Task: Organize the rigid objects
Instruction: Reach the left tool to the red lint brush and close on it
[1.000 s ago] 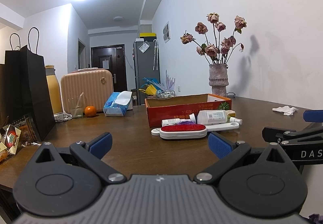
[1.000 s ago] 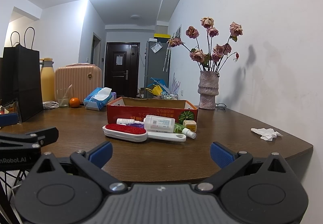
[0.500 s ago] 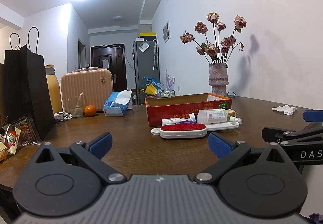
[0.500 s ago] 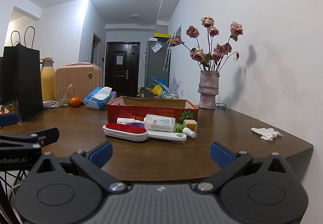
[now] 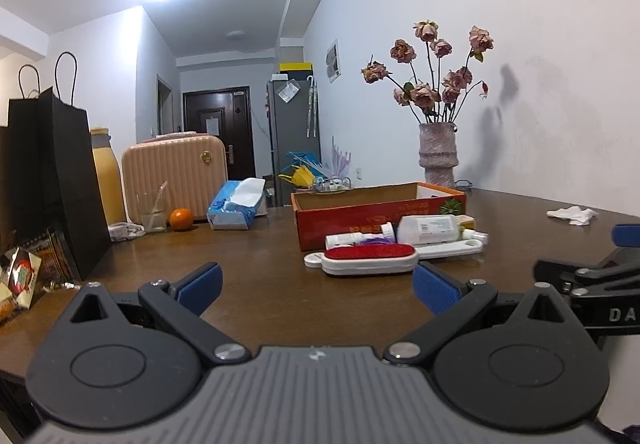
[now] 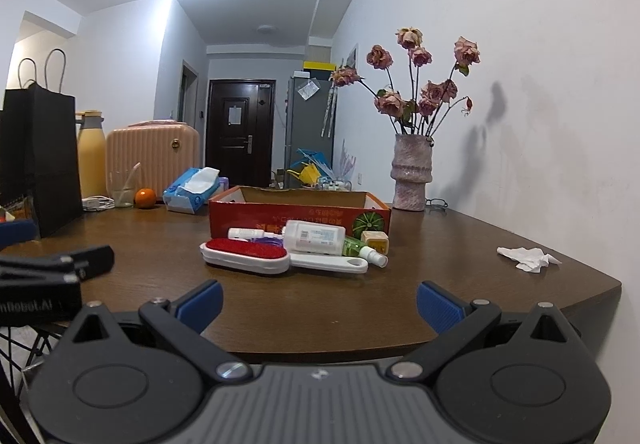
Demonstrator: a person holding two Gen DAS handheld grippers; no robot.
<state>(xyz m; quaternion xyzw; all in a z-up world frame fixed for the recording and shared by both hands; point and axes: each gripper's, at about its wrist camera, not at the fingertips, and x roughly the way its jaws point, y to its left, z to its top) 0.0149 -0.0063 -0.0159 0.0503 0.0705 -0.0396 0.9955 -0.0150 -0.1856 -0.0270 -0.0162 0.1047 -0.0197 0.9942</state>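
Rigid objects are all still lying on the wooden table [image 6: 440, 284] in a heap against the near wall of the red cardboard box [image 6: 298, 214], so by my reading nothing is sorted yet and the whole job is waiting. From my low views I cannot see the floor of the box, only its rim and inner walls, so I am not claiming it is empty.

Going down in size: the red-faced lint brush [image 6: 246, 253] is lying nearest me, with a flat white handle [image 6: 330, 263] sticking out to its right; the white labelled bottle [image 6: 314, 237] is resting on its side behind it; the small green spray bottle [image 6: 362, 249] is lying beside that; the white tube [image 6: 246, 233] is tucked against the box; and the small yellow-capped jar [image 6: 375, 240] is sitting at the box corner.

I am holding my left gripper [image 5: 316, 284] and my right gripper [image 6: 318, 298] low at the table's near edge, side by side, both aiming at the heap and well short of it. Both sets of blue pads are spread wide, gripping nothing.
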